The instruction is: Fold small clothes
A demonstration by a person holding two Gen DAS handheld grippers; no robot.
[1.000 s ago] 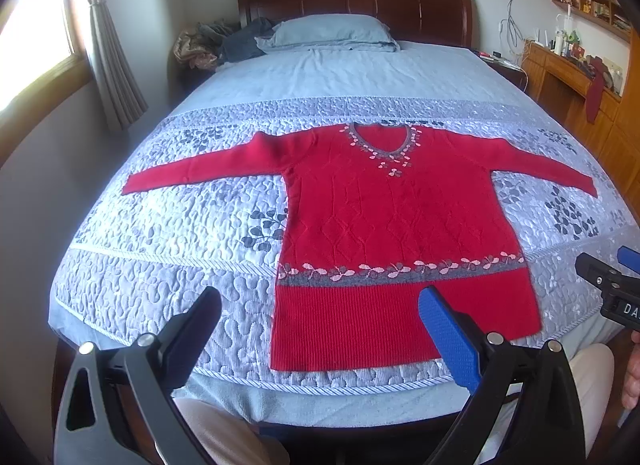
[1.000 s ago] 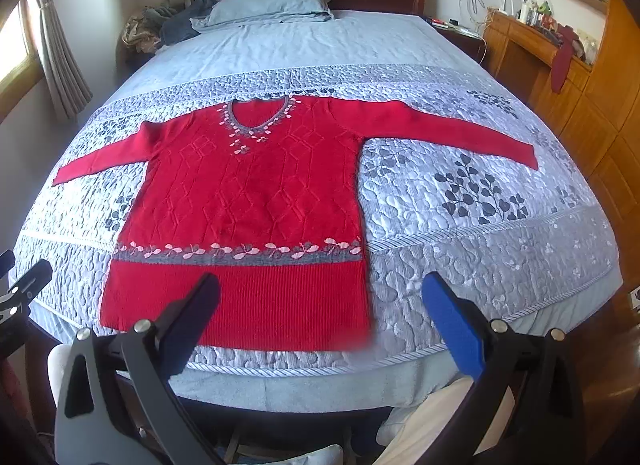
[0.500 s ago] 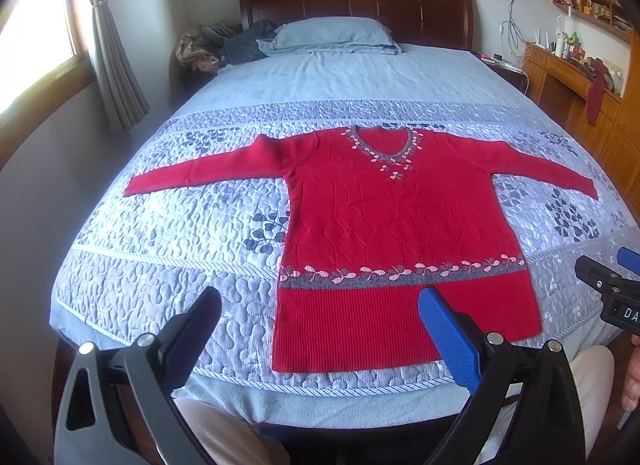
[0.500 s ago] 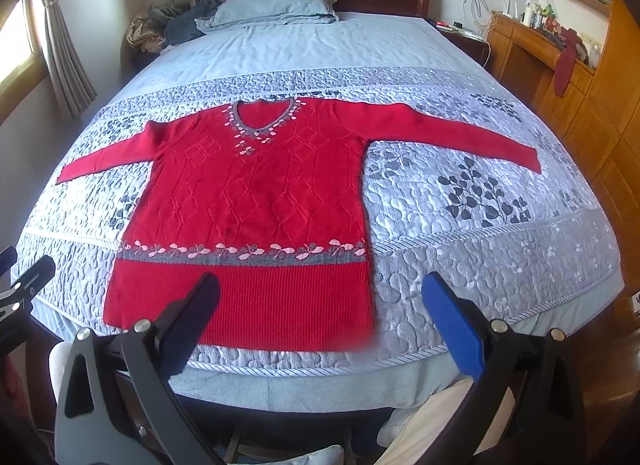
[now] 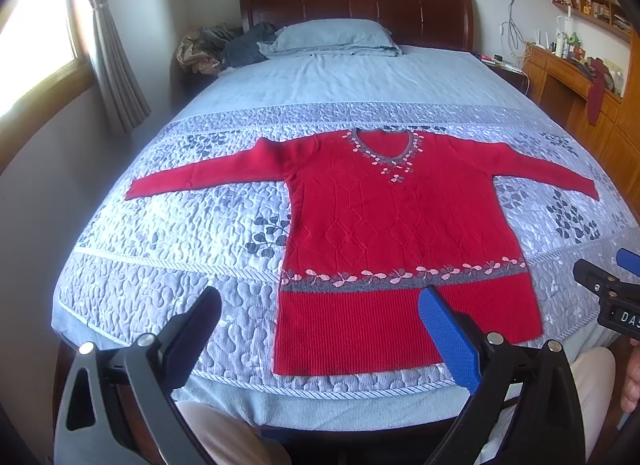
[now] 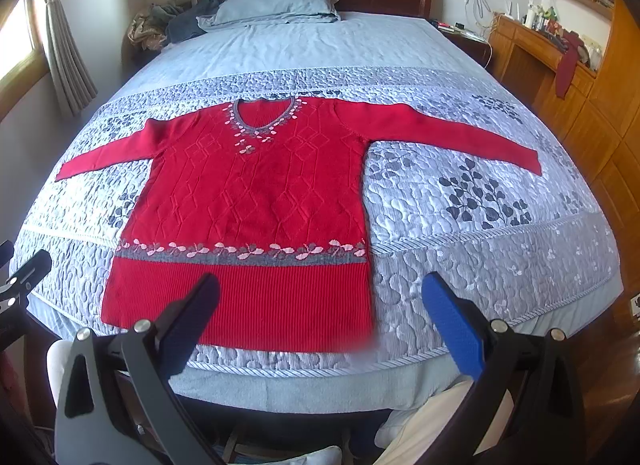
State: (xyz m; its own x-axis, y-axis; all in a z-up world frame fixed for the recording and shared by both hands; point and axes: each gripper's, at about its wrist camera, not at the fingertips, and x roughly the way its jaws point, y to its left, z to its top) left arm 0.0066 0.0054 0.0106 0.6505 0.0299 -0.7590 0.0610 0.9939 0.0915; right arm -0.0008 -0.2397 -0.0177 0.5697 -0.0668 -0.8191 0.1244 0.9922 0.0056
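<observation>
A red knit sweater [image 5: 396, 225] lies flat and face up on the quilted bed, both sleeves spread out sideways, hem toward me. It also shows in the right wrist view [image 6: 256, 201]. My left gripper [image 5: 320, 329] is open and empty, held above the near bed edge over the hem's left corner. My right gripper [image 6: 320, 313] is open and empty, held above the hem's right corner. Part of the right gripper shows at the right edge of the left wrist view [image 5: 612, 297].
The bed [image 5: 168, 297] has a grey-blue floral quilt, a pillow [image 5: 332, 39] and a pile of clothes [image 5: 224, 49] by the dark headboard. A window and curtain [image 5: 116, 61] are left. A wooden desk and cabinets [image 6: 560, 65] stand right. The person's legs are below.
Both grippers have shifted slightly, so the sweater sits a little lower in each view. The sweater has not moved and both grippers stay open.
</observation>
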